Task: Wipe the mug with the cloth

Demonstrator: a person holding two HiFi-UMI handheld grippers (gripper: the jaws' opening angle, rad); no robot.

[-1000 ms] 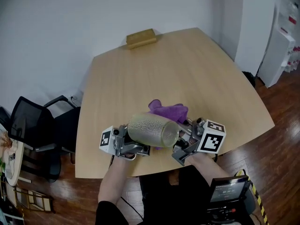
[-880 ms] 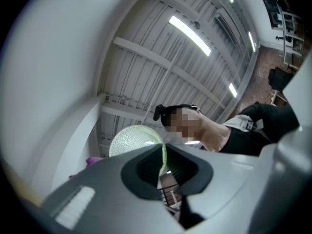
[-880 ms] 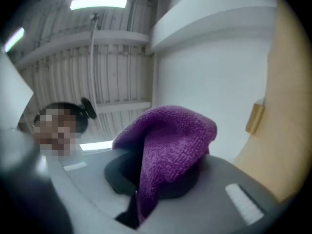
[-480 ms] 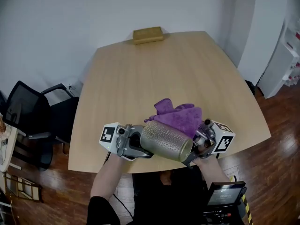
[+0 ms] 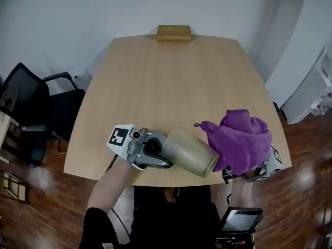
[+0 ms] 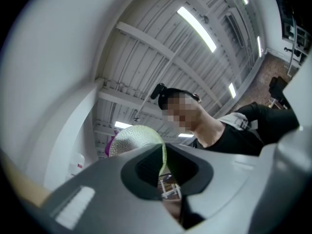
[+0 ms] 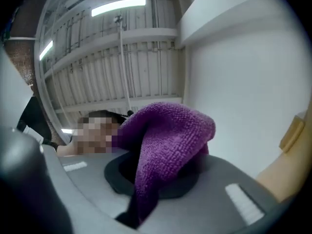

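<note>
A textured gold-green mug [image 5: 189, 152] lies on its side in the air over the table's near edge, its open end pointing right. My left gripper [image 5: 158, 152] is shut on it; in the left gripper view the mug's thin edge [image 6: 163, 156] runs between the jaws. The purple cloth [image 5: 240, 139] is bunched up and raised just right of the mug, and I cannot tell if they touch. My right gripper [image 5: 248, 171] is shut on the cloth and mostly hidden under it. In the right gripper view the cloth [image 7: 165, 140] drapes down between the jaws.
The wooden table [image 5: 171, 82] carries a tan box [image 5: 174, 32] at its far edge. A black office chair [image 5: 31, 102] stands at the left. A small screen device [image 5: 238, 221] sits near the person's lap. White furniture [image 5: 319, 87] stands at the right.
The right gripper has carried the cloth off the mug, to the right and upward. The mug stays in the left gripper, now clear of the cloth. The head view has shifted.
</note>
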